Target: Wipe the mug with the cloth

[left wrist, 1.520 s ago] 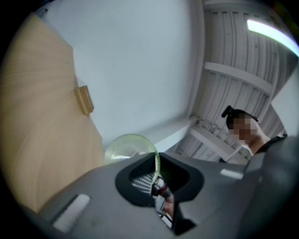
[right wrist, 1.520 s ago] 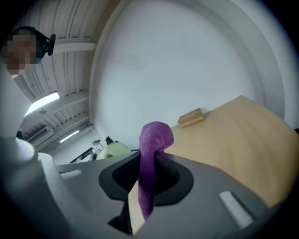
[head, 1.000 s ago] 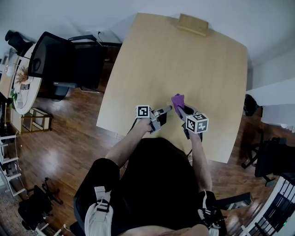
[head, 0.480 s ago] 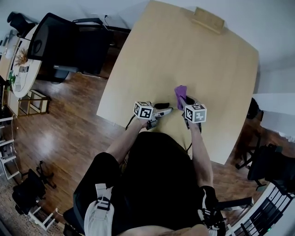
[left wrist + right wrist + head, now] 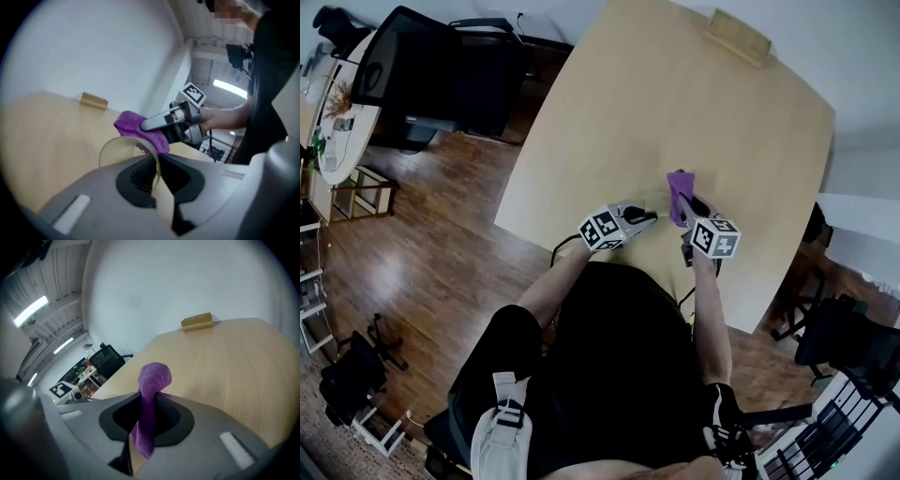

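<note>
Head view shows a person at the near edge of a light wooden table (image 5: 675, 103), with both grippers held close together over it. Left gripper (image 5: 643, 217): in the left gripper view its jaws (image 5: 157, 171) are closing, the gap already narrow, and the thin wall of a clear glass mug (image 5: 117, 151) runs between the pads, so the mug is gripped by its wall. The mug sits straight ahead of that gripper, between the two tools; whether it rests on the table or is lifted cannot be settled. A purple cloth (image 5: 140, 127) lies over the mug's far edge and appears to touch the glass. Right gripper (image 5: 689, 208): its own view shows the jaws (image 5: 149, 413) closed tight on a bunched fold of the cloth (image 5: 151, 394), with a rounded wad standing proud of the tips. A small wooden block (image 5: 738, 36) at the far table edge is well apart and plays no part. Assessment: the wiping step is in hand, with the cloth at the rim. The next move calls for drawing the wad along the glass wall while the left grip stays firm; a thin, smooth wall in a narrow pinch could slip or twist under side pressure.
</note>
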The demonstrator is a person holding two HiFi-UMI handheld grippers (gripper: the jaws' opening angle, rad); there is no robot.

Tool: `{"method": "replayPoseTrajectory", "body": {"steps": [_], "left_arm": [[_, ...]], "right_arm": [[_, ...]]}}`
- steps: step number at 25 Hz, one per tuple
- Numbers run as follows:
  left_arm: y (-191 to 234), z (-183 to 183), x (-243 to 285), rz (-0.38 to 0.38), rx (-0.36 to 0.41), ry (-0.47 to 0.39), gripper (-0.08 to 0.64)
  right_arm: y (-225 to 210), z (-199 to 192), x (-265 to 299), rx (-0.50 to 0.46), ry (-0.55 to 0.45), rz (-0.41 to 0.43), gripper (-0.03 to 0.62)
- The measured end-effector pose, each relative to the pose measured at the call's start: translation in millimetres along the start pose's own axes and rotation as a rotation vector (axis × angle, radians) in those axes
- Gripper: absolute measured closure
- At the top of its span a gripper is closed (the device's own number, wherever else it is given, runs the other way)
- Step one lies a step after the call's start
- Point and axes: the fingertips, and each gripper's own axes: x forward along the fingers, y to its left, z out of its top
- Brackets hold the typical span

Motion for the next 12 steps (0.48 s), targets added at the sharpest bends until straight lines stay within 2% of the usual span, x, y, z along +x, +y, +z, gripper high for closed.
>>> {"method": "replayPoseTrajectory", "body": {"steps": [3,5,6,8,10,12], "left_arm": [[-6.8,12.0,-6.1,0.061,0.389,0.047,0.522],[-18.2,23.4,-6.6,0.047,0.589,0.086,0.522],[-23.6,29.6,-5.8,0.037,0.668,0.102,0.522],[-33.0,41.8,-2.2,0.027,0.791,0.118,0.522],[-40.9,53.6,2.0,0.028,0.867,0.116,0.522],[-45.5,61.1,3.6,0.029,0.9,0.111,0.52]], "right_arm": [[26.2,47.5,-41.0,0.094,-0.109,0.077,0.526],[60.0,74.3,-59.9,0.101,-0.136,0.164,0.526],[78.5,83.8,-65.2,0.064,-0.128,0.192,0.526],[107.8,91.2,-67.6,-0.07,-0.072,0.196,0.526],[116.9,86.4,-63.2,-0.201,0.005,0.15,0.526],[108.2,80.8,-60.5,-0.235,0.047,0.108,0.526]]}}
